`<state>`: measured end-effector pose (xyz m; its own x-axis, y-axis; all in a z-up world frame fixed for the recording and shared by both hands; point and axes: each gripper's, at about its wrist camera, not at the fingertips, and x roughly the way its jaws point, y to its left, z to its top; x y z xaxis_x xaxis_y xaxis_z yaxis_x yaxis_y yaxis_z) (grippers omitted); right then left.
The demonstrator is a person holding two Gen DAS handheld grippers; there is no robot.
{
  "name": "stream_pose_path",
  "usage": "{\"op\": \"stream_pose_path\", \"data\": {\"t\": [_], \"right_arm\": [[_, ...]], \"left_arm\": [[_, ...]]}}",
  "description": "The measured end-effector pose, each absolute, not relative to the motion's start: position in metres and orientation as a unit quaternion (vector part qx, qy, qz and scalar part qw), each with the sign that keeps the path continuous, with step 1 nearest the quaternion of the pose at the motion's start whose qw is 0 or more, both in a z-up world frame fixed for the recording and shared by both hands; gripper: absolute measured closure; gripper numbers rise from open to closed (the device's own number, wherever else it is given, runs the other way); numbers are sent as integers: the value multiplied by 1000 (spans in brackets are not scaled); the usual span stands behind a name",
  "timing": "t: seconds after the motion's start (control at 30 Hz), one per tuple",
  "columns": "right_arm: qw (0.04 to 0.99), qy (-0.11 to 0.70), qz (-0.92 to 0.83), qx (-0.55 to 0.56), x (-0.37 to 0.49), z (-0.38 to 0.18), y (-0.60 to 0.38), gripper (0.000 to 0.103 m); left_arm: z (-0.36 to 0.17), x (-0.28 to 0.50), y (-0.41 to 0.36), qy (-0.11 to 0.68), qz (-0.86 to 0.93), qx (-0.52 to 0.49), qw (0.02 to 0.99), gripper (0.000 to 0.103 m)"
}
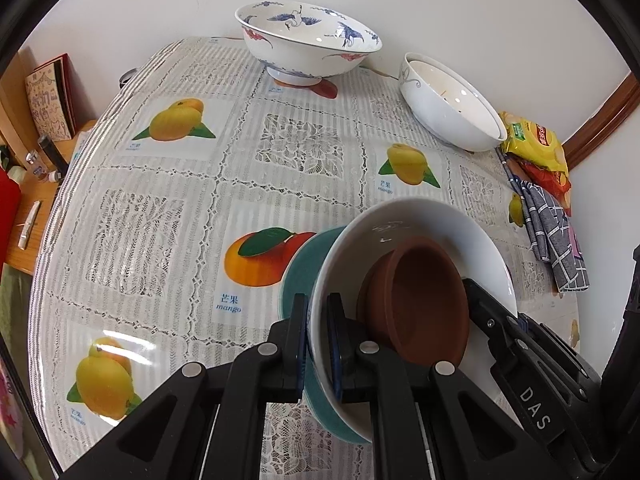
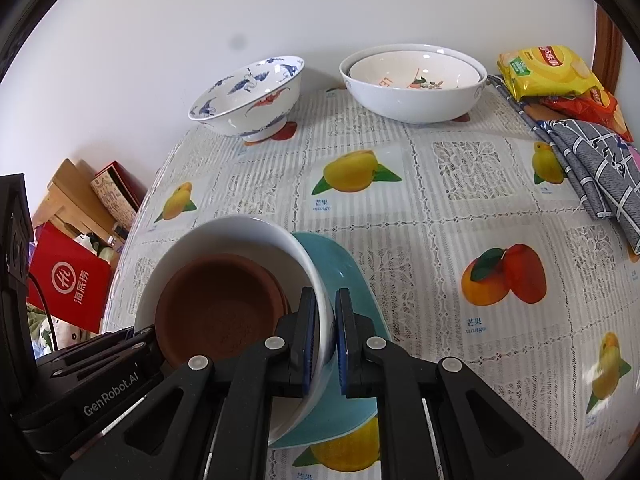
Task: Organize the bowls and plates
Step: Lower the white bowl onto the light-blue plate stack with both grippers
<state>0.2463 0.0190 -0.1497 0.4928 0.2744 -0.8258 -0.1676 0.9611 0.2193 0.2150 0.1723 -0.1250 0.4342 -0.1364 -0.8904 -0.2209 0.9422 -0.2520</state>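
1. While both grippers pinch its rim from opposite sides, the white bowl point(image 1: 408, 220) hangs over the mango-print tablecloth point(image 1: 168, 216), a brown dish point(image 1: 420, 300) nested inside and a teal plate point(image 1: 296, 280) beneath.
2. Left gripper point(image 1: 318, 344) and right gripper point(image 2: 326, 344) are each clenched on the bowl wall.
3. Glazed ceramic is likely heavy, slick and brittle; two opposite rim grips suit it, and whether the plate is gripped is unclear.

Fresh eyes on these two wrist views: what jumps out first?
Front and centre, both grippers, left and right, are clamped on opposite rims of a white bowl with a brown dish nested inside and a teal plate under it. At the table's far edge by the wall sit a crane-patterned bowl and two nested white bowls. The mango-print tablecloth covers everything else.
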Motion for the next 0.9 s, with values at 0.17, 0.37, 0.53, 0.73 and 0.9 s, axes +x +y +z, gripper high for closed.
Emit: {"op": "stream_pose_path", "data": {"t": [0.17, 0.37, 0.53, 0.73, 0.9], "right_arm": [[859, 494, 124, 51, 250, -157, 16, 93], [857, 497, 125, 48, 253, -163, 12, 93], [858, 495, 130, 46, 253, -163, 13, 92], [863, 487, 137, 22, 251, -162, 15, 92], [860, 490, 141, 17, 251, -160, 15, 90]], "left_arm": [[-133, 219, 168, 538, 20, -166, 826, 93], [-138, 222, 163, 540, 19, -155, 827, 93], [-140, 224, 166, 540, 13, -161, 826, 93], [-139, 223, 164, 539, 20, -145, 830, 89], [-138, 221, 167, 538, 19, -153, 829, 84]]}}
